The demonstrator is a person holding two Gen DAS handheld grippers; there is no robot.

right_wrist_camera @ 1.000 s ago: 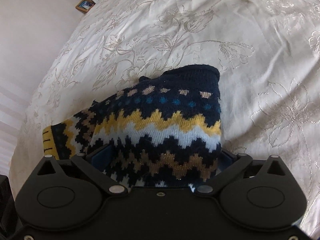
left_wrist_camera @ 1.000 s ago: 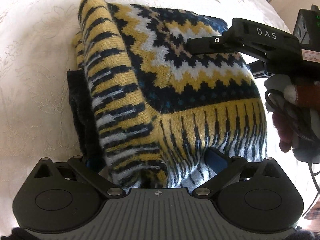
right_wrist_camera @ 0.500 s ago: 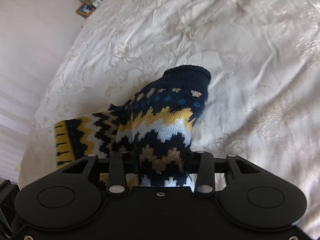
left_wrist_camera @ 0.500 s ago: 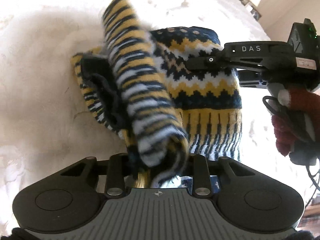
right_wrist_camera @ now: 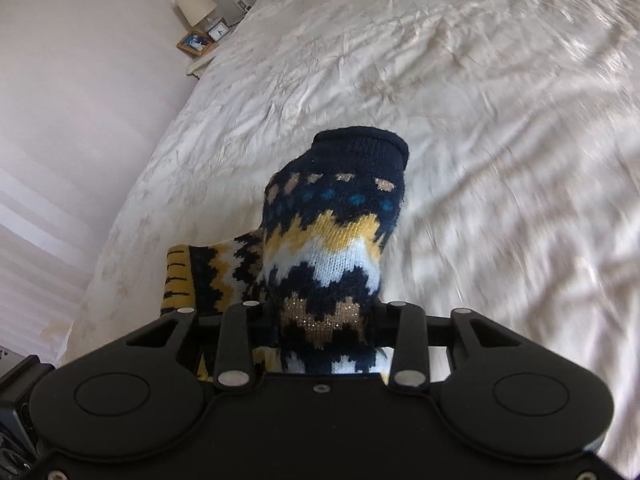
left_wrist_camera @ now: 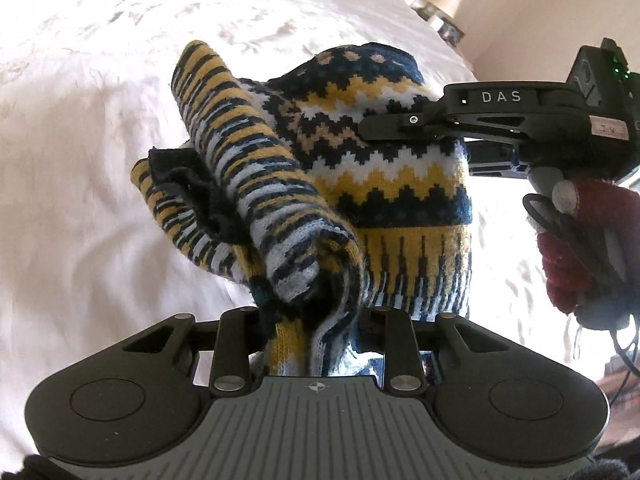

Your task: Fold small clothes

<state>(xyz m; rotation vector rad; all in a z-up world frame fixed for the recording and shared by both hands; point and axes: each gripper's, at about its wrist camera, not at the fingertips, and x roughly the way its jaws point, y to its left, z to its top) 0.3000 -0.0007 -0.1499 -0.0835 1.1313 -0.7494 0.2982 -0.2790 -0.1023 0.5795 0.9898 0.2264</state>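
Sweater (left_wrist_camera: 360, 168): small knit, navy with yellow, white and tan zigzag bands; lifted off the bedspread (left_wrist_camera: 80, 120), hanging between the two grippers. In the right wrist view (right_wrist_camera: 336, 240) its navy end points away from the camera.

Striped part (left_wrist_camera: 248, 168): yellow, navy and pale blue stripes; a thick rolled fold running down into the left gripper, lying over the zigzag panel.

Dark lining (left_wrist_camera: 188, 184): black inner face showing at the left edge of the bundle, beside the striped roll.

Left gripper (left_wrist_camera: 312, 320): clenched on the striped fold; cloth bunched tightly between the fingers, which stand close together.

Right gripper (right_wrist_camera: 326, 316): clamped on the zigzag part, fingers drawn in against the knit. From the left wrist view its black body (left_wrist_camera: 500, 120), marked DAS, reaches in from the right, tip against the upper zigzag bands.

Hand (left_wrist_camera: 580, 240): dark red knit glove around the right gripper's handle; black cable looped beside it.

Bedspread: cream, faint floral pattern, wrinkled, below the sweater on all sides.

Bedside: lamp (right_wrist_camera: 196, 6), framed picture (right_wrist_camera: 195, 43) and small clock (right_wrist_camera: 218, 31), well apart at the far corner by the wall.
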